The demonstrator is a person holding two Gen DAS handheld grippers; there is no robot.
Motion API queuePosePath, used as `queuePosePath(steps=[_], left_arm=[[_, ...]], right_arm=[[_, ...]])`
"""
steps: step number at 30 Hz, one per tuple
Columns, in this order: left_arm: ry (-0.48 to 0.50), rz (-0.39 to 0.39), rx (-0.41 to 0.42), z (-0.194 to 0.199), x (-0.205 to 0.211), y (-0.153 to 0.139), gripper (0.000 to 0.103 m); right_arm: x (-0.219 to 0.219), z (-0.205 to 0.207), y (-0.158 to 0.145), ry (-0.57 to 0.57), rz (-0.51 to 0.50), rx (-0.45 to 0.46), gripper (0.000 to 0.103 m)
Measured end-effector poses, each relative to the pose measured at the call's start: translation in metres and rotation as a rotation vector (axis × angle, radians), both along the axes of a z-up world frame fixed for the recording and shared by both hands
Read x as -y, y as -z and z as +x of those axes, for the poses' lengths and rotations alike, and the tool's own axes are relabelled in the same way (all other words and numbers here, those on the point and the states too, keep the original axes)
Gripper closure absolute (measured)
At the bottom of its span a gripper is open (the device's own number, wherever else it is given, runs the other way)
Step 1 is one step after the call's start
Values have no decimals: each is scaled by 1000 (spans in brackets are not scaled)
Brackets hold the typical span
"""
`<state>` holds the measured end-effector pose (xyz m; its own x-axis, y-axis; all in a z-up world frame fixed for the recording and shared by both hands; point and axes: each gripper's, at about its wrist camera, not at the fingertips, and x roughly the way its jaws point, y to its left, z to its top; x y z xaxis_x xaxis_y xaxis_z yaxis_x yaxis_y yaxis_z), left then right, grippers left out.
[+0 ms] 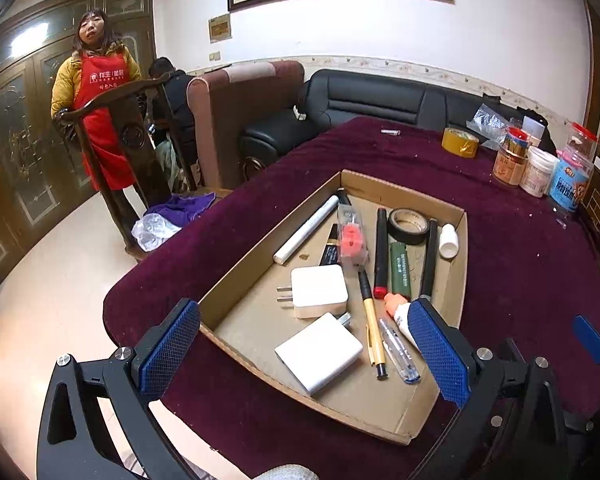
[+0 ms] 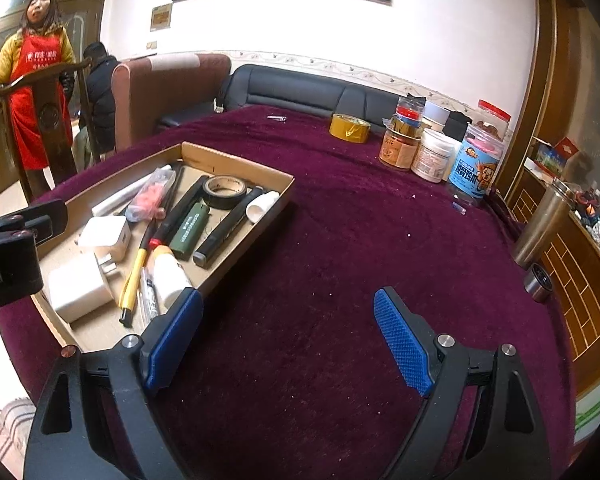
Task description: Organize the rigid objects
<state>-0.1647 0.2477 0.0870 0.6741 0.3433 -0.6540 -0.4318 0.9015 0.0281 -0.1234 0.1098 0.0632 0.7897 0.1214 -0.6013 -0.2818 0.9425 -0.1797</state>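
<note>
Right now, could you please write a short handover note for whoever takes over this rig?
Left gripper: open, empty, above the cardboard tray's near end.
Right gripper: open, empty, over bare tablecloth right of the tray.
In the tray: two white chargers, pens, black tape roll, green lighter, glue bottle, small white bottle.
Still out: yellow tape roll, a small object at the far edge.
The jars may stay.

Indoor light, moderately bright; white wall [image 2: 440, 32] blown out above the sofa [image 2: 300, 88]. Heavy fisheye bending, dark vignette at corners, slight softness.
</note>
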Motion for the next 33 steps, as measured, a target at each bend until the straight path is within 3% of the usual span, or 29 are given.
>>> queuePosePath(steps=[33], left_arm=[[1,-117,-98,12,-29,26,1]], right_arm=[[-26,8,13,-5,-99,-50,15]])
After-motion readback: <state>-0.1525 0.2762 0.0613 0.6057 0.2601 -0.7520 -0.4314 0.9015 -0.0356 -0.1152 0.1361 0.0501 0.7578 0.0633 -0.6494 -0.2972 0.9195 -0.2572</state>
